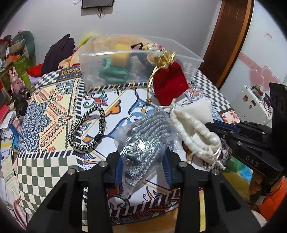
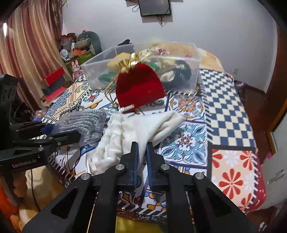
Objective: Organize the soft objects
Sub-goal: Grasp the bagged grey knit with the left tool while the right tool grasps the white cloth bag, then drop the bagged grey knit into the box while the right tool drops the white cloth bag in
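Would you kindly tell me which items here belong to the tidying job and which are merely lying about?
Job: silver knit item in plastic wrap, white pouch, red velvet pouch, braided cord loop, clear bin.
Lying about: bunny figurine, stacked boxes, wall screen.

red pouch blurred in right view, gold top smeared, i can't read its outline. clear bin contents muddled behind plastic; dark item unidentifiable. left tongs tips hidden behind bagged grey knit; can't tell whether pads touch it. right tongs tips buried in white cloth. wall frame cut off at top edge.
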Motion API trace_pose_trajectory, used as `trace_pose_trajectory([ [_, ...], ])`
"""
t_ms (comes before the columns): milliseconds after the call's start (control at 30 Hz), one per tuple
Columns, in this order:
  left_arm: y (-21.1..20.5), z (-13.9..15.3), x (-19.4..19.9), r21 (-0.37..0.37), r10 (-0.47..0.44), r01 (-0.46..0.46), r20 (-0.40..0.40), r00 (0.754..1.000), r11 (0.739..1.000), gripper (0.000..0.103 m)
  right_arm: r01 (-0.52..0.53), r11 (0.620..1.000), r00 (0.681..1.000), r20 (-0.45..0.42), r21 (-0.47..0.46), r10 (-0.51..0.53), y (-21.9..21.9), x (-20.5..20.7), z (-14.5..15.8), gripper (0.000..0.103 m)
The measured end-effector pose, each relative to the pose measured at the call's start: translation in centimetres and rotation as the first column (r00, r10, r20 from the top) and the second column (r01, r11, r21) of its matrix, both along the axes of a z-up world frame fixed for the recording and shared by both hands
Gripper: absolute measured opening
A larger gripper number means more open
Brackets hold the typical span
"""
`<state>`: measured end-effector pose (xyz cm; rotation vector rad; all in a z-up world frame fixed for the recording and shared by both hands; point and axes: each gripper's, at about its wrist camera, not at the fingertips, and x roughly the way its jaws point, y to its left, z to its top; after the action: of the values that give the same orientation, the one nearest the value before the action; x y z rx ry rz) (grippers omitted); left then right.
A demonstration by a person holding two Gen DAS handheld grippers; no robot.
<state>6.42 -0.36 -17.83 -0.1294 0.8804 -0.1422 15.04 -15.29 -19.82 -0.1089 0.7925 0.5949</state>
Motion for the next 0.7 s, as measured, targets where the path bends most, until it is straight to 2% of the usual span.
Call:
trace_pose_trajectory([
  [333, 1.1, 4.8, -0.1, -0.019, 0.028, -0.026, 0.132, 0.991, 0.999, 0.037, 0.057, 0.995, 0.989, 0.131, 0.082, -0.068, -2.5, -0.3, 5.1, 0.006],
  [533, 2.0, 7.8, 0.2, -0.007, 0.049, -0.049, 0.224, 0.973, 0.999, 0.037, 0.077, 0.99, 0.973, 0.205, 0.118, -0.101, -3.0, 0.5, 7.7, 0.006],
  [700, 3.4, 9.6, 1.3, -0.006, 0.088, -0.09, 0.27, 0.959, 0.996, 0.037, 0.086, 0.983, 0.955, 0.267, 0.161, -0.127, -2.7, 1.6, 10.0, 0.005],
])
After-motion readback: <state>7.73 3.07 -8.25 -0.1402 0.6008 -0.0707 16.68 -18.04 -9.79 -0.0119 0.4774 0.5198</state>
